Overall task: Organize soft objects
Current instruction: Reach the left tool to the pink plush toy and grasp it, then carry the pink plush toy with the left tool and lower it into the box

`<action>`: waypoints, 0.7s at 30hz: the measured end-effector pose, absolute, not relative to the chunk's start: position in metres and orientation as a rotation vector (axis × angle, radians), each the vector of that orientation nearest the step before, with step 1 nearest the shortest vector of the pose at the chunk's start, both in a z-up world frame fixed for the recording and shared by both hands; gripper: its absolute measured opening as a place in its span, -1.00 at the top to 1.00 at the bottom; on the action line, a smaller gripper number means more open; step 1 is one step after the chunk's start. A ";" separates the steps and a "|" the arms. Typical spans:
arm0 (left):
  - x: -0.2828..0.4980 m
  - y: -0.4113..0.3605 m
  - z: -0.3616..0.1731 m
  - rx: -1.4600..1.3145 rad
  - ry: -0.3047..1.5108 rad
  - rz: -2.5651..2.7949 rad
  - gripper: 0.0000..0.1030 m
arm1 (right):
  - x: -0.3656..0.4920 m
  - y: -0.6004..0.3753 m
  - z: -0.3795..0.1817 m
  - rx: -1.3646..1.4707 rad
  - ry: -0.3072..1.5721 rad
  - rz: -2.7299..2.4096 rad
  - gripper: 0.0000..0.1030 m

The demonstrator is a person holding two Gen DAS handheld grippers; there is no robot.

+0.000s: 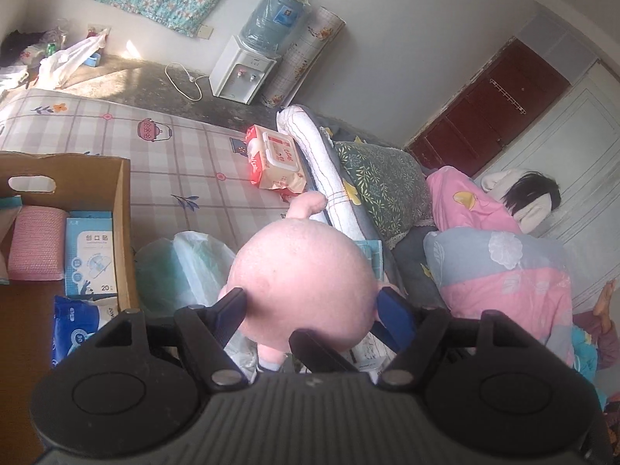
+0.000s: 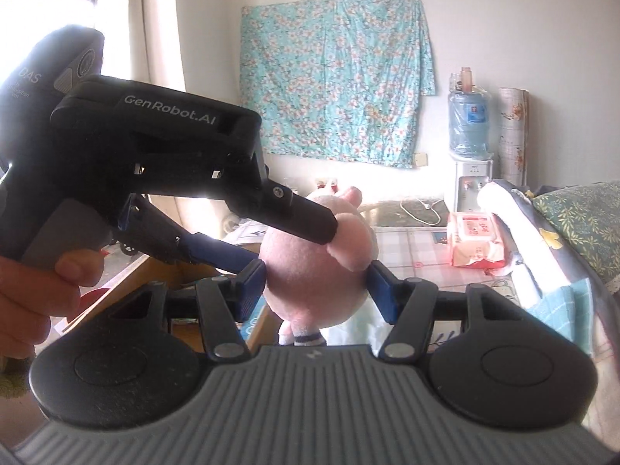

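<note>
Both grippers grasp one pink plush toy (image 1: 306, 279) in the air. In the left wrist view the left gripper (image 1: 310, 304) has its blue fingers (image 1: 389, 306) pressed on the toy's round body at lower centre. In the right wrist view the right gripper (image 2: 316, 285) clamps the same body from both sides, while the left gripper reaches in from the left edge, held by a hand (image 2: 35, 294). Left of the toy, a cardboard box (image 1: 120, 209) holds packets. Above it a wet-wipe pack (image 1: 275, 161) lies on a checked sheet (image 1: 174, 155); a water dispenser (image 1: 244, 66) stands at upper centre.
</note>
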State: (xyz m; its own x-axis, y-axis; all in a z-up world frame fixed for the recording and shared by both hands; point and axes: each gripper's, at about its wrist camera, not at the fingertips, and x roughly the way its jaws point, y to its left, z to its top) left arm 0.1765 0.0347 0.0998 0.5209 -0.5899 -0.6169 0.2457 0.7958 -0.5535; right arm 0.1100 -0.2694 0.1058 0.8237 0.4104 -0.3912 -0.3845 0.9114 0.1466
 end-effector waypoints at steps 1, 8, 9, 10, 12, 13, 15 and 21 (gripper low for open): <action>0.172 0.046 0.098 -0.436 0.885 -0.497 -0.47 | 0.108 -0.254 0.109 0.058 0.438 0.458 -0.13; 0.173 0.130 0.051 -0.572 0.957 -0.345 -0.48 | 0.117 -0.157 0.105 -0.032 0.561 0.616 -0.11; 0.175 0.139 0.042 -0.595 0.973 -0.332 -0.48 | 0.117 -0.141 0.103 -0.060 0.576 0.629 -0.10; 0.176 0.152 0.031 -0.624 0.985 -0.318 -0.48 | 0.119 -0.127 0.100 -0.091 0.588 0.640 -0.10; 0.180 0.168 0.013 -0.668 0.999 -0.293 -0.47 | 0.120 -0.101 0.095 -0.145 0.614 0.651 -0.09; 0.183 0.174 0.008 -0.684 1.002 -0.283 -0.47 | 0.121 -0.092 0.092 -0.163 0.623 0.656 -0.09; 0.186 0.190 -0.006 -0.722 1.006 -0.259 -0.46 | 0.123 -0.072 0.084 -0.186 0.659 0.668 -0.08; 0.194 0.221 -0.036 -0.779 1.043 -0.214 -0.45 | 0.113 -0.046 0.066 -0.193 0.740 0.711 -0.08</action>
State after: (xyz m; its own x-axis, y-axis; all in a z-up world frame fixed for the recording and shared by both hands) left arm 0.1943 0.2207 -0.0357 0.5107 -0.5074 -0.6941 -0.1936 0.7187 -0.6678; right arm 0.1134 -0.0462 0.0657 0.5200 0.5235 -0.6749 -0.6535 0.7527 0.0803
